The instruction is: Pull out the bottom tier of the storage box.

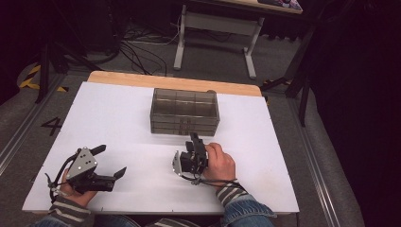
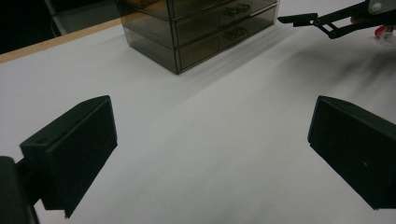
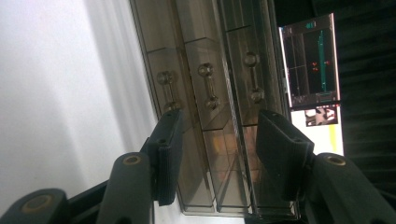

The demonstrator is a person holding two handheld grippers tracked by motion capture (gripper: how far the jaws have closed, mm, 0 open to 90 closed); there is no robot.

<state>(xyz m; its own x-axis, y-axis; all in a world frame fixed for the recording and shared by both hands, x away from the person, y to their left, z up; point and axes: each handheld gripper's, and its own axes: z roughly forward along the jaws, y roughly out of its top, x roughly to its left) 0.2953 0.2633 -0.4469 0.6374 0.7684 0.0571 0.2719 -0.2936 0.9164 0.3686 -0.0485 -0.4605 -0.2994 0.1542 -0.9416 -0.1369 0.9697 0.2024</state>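
Note:
A smoky clear drawer unit (image 1: 184, 111) with three stacked drawers stands at the middle back of the white table. My right gripper (image 1: 195, 140) is rolled on its side just in front of the unit's lower drawers, and a hand holds it. In the right gripper view its jaws (image 3: 219, 135) stand apart before the drawer fronts. The small clear handles (image 3: 208, 86) lie just beyond the pads, and nothing is clamped. My left gripper (image 1: 112, 160) rests low at the front left with its jaws wide open (image 2: 210, 154) and nothing between them. It points towards the drawer unit (image 2: 201, 32) and the right gripper's jaw tip (image 2: 303, 19).
The white table top (image 1: 118, 118) has a wooden strip along its far edge. Behind it are floor cables and the legs of another desk (image 1: 215, 28). A lit screen (image 3: 310, 60) shows past the unit in the right gripper view.

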